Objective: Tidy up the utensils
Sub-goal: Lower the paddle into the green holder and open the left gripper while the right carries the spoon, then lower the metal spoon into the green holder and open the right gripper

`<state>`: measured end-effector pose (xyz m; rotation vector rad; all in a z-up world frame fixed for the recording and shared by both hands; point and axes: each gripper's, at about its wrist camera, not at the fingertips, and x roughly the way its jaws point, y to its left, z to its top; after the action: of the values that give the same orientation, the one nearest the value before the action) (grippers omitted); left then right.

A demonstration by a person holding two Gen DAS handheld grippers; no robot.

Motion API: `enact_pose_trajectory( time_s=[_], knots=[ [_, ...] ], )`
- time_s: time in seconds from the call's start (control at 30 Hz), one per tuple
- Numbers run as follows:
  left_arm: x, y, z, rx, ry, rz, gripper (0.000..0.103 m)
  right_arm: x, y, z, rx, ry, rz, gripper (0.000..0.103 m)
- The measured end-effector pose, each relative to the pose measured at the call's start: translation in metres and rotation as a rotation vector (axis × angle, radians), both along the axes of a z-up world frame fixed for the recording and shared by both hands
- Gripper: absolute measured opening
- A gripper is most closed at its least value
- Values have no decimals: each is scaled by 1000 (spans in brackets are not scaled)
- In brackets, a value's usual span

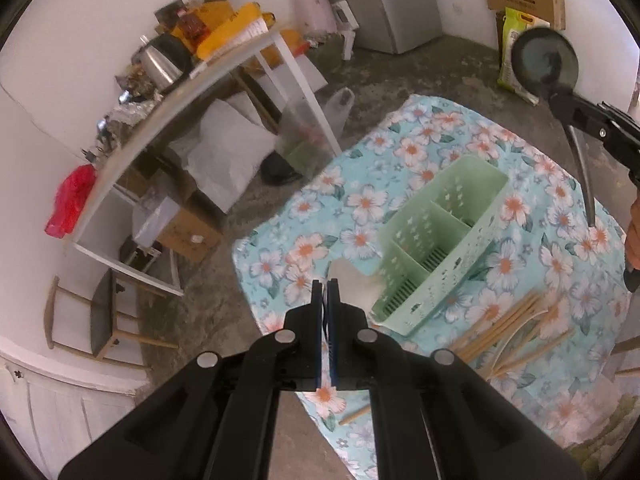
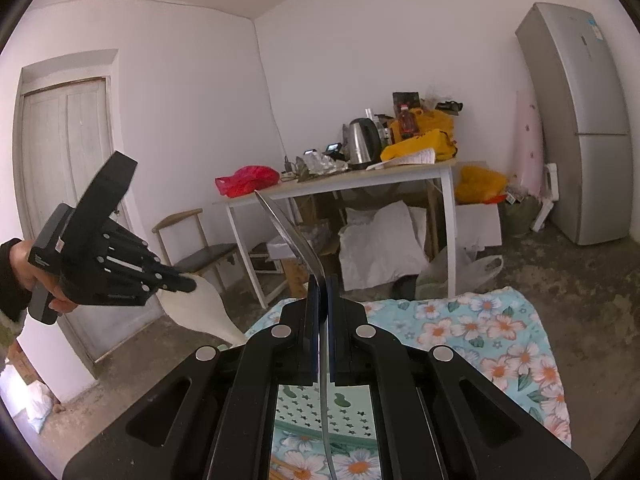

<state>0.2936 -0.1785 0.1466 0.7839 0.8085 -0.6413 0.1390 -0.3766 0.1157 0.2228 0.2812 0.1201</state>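
Observation:
A pale green utensil holder [image 1: 440, 240] with three compartments stands on the floral tablecloth [image 1: 360, 200]; its perforated wall [image 2: 304, 404] shows below my right gripper. My left gripper [image 1: 325, 282] is shut on a white flat spoon [image 1: 356, 280], whose broad end [image 2: 200, 308] sticks out past the tips just left of the holder. My right gripper [image 2: 323, 278] is shut on the thin metal handle [image 2: 288, 232] of a ladle. Its round dark bowl [image 1: 546, 60] stands up in the air above the holder's far right side. Several wooden chopsticks [image 1: 512, 328] lie on the cloth to the right.
One loose chopstick [image 1: 354, 415] lies near the cloth's front edge. Across the concrete floor stands a white table [image 2: 340, 184] with a kettle [image 2: 362, 146] and bags, a chair [image 2: 200, 256] beside it, a grey fridge [image 2: 580, 120] at the right and a door [image 2: 64, 168] at the left.

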Motion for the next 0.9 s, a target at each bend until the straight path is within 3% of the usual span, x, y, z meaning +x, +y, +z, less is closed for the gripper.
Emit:
enact_pose_trajectory(
  time_s=[0.1,0.17,0.33,0.43,0.6,0.73,0.9],
  knots=[
    [4,-7,-11,-9,48,4,3,0,2,2,16,-12,1,2],
    [8,-9,-17,-56,75,16,5,2,1,5,35,-27,3,2],
    [17,4,-19,-271,131,68,41,15,-4,11,111,-60,20,2],
    [21,15,-22,-373,156,119,42,26,-8,17,159,-113,22,2],
    [19,30,-27,-473,187,171,42,51,-16,13,212,-163,34,2],
    [3,47,-31,-536,190,177,42,78,-19,-5,215,-124,34,2],
    [-12,66,-44,-534,188,188,42,97,-24,-35,219,-47,35,2]
  ],
)
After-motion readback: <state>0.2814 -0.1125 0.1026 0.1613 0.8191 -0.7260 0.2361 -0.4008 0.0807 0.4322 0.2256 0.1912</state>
